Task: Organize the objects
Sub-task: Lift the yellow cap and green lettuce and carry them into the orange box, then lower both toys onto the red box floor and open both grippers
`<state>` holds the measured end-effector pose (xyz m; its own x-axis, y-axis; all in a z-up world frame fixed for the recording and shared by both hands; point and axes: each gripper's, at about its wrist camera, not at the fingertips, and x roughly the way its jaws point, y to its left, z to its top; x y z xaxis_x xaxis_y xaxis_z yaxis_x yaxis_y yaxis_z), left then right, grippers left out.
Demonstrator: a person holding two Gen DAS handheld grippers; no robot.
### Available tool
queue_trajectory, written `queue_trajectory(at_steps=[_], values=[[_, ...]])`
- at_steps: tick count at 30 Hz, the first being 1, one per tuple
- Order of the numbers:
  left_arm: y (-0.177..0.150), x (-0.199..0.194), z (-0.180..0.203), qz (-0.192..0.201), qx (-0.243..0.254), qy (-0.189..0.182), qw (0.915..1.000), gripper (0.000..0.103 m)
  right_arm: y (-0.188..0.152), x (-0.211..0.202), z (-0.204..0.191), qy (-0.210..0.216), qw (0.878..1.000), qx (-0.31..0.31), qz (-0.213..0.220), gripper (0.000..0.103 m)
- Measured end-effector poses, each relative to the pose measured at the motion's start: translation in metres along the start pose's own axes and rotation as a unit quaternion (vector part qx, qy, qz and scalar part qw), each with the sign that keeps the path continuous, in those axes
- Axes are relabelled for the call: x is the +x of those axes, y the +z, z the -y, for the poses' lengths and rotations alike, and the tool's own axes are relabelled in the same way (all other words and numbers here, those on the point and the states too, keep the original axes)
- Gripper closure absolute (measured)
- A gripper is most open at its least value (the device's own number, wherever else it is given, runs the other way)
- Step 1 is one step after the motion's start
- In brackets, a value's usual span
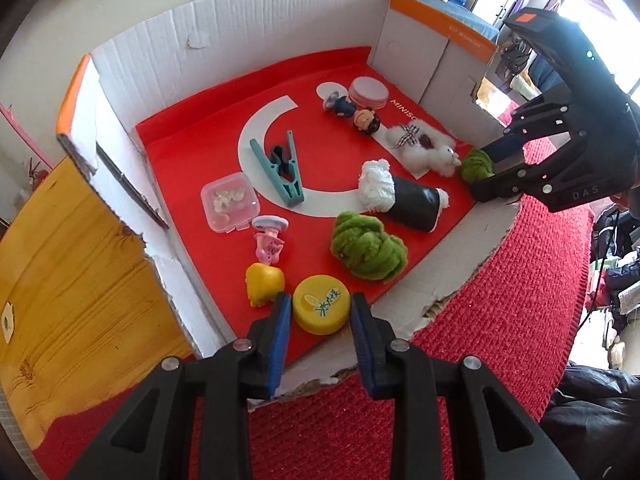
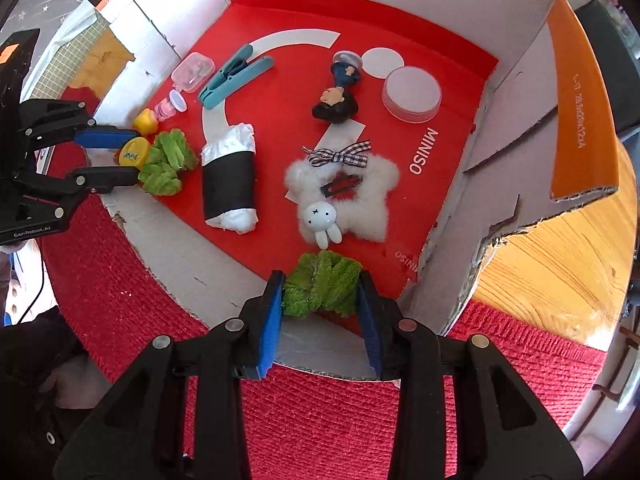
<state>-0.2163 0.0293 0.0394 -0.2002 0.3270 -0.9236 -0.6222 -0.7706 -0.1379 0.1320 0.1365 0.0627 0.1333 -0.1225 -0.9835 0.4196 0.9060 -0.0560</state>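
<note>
A cardboard box (image 1: 224, 28) with a red floor holds several small objects. My left gripper (image 1: 320, 308) is open around a yellow round cap (image 1: 321, 309) at the box's near edge; its pads do not press it. It also shows in the right wrist view (image 2: 116, 156) at the left. My right gripper (image 2: 322, 290) has its pads against a green fuzzy scrunchie (image 2: 320, 282) at the box's front edge; it shows in the left wrist view (image 1: 486, 170) at the right. A second green scrunchie (image 1: 366, 246) lies beside the cap.
Also in the box are a black-and-white roll (image 1: 404, 196), a white plush star with a bunny (image 2: 344, 196), a teal clip (image 1: 280, 168), a clear small case (image 1: 229, 202), a pink figure (image 1: 270, 240), a yellow toy (image 1: 264, 282), a doll (image 2: 340, 92) and a white lid (image 2: 412, 94). A red mat (image 1: 520, 300) lies under the box.
</note>
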Motion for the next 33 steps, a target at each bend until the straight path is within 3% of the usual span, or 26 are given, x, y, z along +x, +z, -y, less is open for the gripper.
queue_trajectory(at_steps=[13, 20, 33], values=[[0.001, 0.001, 0.002, -0.003, 0.005, 0.008, 1.0000, 0.072, -0.010, -0.003, -0.003, -0.006, 1.000, 0.019, -0.003, 0.063], [0.000, 0.000, 0.002, -0.002, 0.004, 0.007, 1.0000, 0.072, -0.018, -0.010, -0.007, -0.017, 1.000, 0.024, 0.003, 0.048], [-0.002, -0.004, 0.002, 0.004, 0.000, 0.004, 1.0000, 0.066, -0.033, -0.018, -0.012, -0.014, 0.999, 0.034, 0.004, 0.047]])
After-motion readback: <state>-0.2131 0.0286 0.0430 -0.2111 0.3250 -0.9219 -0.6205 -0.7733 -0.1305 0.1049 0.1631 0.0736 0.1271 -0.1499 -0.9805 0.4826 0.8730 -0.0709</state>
